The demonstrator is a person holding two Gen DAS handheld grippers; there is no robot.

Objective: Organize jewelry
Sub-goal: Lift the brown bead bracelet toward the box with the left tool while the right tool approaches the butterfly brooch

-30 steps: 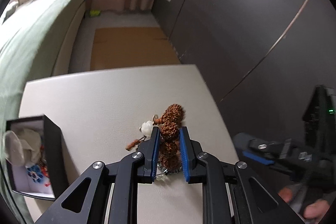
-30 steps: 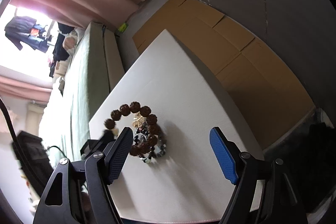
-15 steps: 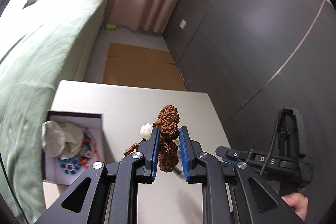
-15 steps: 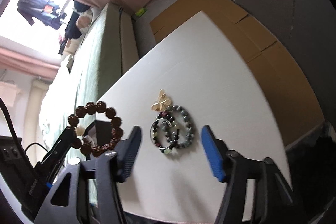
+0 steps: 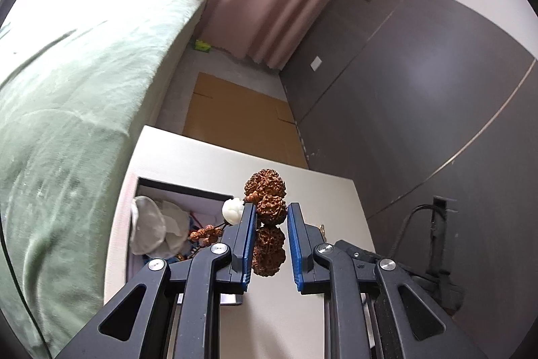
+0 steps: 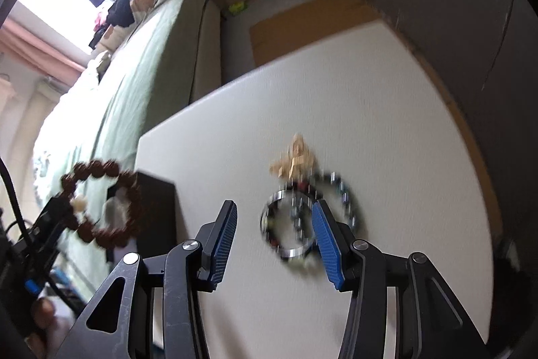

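My left gripper (image 5: 269, 217) is shut on a brown bead bracelet (image 5: 266, 201) with a white bead (image 5: 232, 210), held in the air beside the open black jewelry box (image 5: 175, 211). In the right wrist view the bracelet (image 6: 101, 207) hangs in front of the box (image 6: 156, 214). My right gripper (image 6: 274, 224) is open and empty above the white table (image 6: 386, 130). Dark beaded bracelets and a silver ring (image 6: 309, 221) lie there, with a gold butterfly piece (image 6: 294, 157) just beyond them.
The box holds a white pouch (image 5: 151, 224) and colourful beads. A green bed (image 5: 67, 96) runs along the table's left side. Brown cardboard (image 5: 235, 116) lies on the floor beyond the table. A dark wall (image 5: 420, 90) stands at the right.
My left gripper has lifted the brown bracelet off the table and carried it left toward the box. My right gripper has moved closer over the dark bracelets.
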